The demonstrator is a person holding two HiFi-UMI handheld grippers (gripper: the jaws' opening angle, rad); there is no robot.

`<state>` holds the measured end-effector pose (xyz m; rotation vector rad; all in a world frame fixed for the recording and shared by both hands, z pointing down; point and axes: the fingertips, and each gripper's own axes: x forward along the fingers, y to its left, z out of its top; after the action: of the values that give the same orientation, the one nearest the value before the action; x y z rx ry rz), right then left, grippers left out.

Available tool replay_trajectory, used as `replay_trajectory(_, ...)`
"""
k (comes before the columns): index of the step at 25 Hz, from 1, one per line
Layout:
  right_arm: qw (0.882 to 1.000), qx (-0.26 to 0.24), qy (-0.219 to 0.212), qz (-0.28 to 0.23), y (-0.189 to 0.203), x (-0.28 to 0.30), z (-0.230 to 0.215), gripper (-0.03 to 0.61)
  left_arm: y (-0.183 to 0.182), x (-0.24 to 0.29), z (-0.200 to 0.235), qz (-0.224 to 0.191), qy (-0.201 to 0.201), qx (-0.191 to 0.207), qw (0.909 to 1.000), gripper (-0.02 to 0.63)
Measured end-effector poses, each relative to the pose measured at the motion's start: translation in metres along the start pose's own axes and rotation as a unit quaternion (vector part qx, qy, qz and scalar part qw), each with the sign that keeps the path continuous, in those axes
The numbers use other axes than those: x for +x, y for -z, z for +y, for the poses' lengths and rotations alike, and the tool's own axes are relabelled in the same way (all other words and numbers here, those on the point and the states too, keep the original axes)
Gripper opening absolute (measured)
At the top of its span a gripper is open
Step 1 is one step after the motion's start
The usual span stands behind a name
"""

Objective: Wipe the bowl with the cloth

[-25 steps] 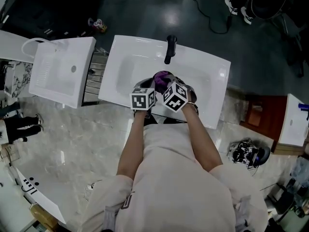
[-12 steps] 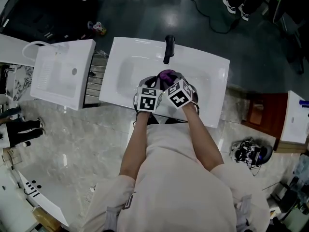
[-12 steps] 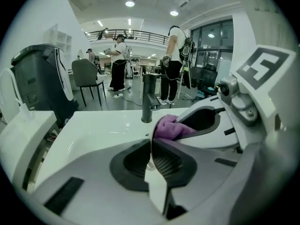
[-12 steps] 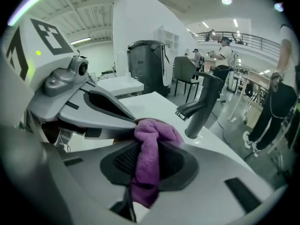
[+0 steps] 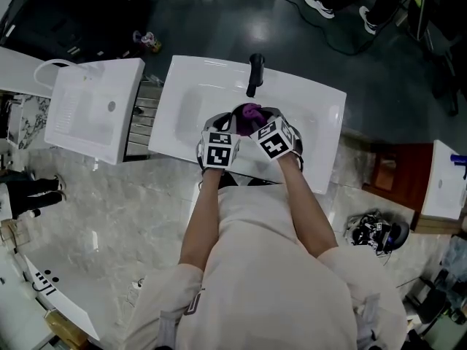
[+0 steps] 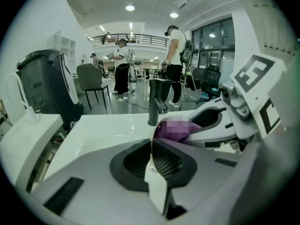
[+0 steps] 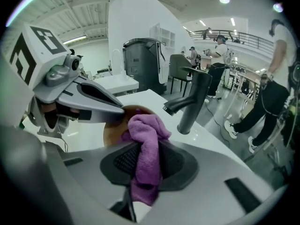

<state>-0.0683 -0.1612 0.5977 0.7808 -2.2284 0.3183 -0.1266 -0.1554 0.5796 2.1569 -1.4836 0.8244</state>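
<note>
Over the white sink [image 5: 321, 115] my left gripper [image 6: 152, 144] is shut on the thin rim of the bowl [image 6: 151, 150], which that view shows edge-on. The right gripper view shows the bowl's brown inside [image 7: 115, 128]. My right gripper [image 7: 143, 142] is shut on the purple cloth [image 7: 146, 149], whose bunched end is pressed into the bowl. In the head view the cloth [image 5: 250, 111] peeks out between the left gripper [image 5: 230, 125] and the right gripper [image 5: 257, 122]. The bowl is mostly hidden there under both grippers.
A black faucet [image 5: 255, 71] stands at the sink's far edge, just beyond the cloth, and shows close in the right gripper view [image 7: 192, 102]. A second white basin [image 5: 95, 108] sits to the left. People stand in the background [image 6: 176, 64].
Both grippers have shifted only slightly over the sink. The right gripper and the cloth have edged a little to the right and farther away. Both holds are unchanged.
</note>
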Motion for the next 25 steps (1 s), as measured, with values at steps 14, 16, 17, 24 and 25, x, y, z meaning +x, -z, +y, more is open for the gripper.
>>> replay_trajectory(14, 0.995, -0.065, -0.048, 0.059, 0.012, 0.008, 0.028, 0.091, -0.008, -0.012, 0.024, -0.032, -0.042, -0.026, 0.9983, 0.020)
replay_trajectory(16, 0.992, -0.075, -0.069, 0.076, 0.016, 0.008, 0.037, 0.091, -0.006, -0.012, 0.025, -0.033, -0.045, -0.027, 0.9981, 0.020)
replay_trajectory(17, 0.991, -0.078, -0.077, 0.079, 0.016, 0.008, 0.040, 0.091, -0.006, -0.013, 0.027, -0.035, -0.046, -0.028, 0.9979, 0.020)
replay_trajectory(24, 0.987, -0.083, -0.127, 0.059, 0.006, 0.006, 0.062, 0.091, -0.012, -0.016, 0.027, -0.050, -0.040, -0.039, 0.9972, 0.021)
replay_trajectory(25, 0.986, -0.089, -0.131, 0.059, 0.006, 0.006, 0.065, 0.091, -0.012, -0.016, 0.025, -0.049, -0.038, -0.039, 0.9973, 0.021)
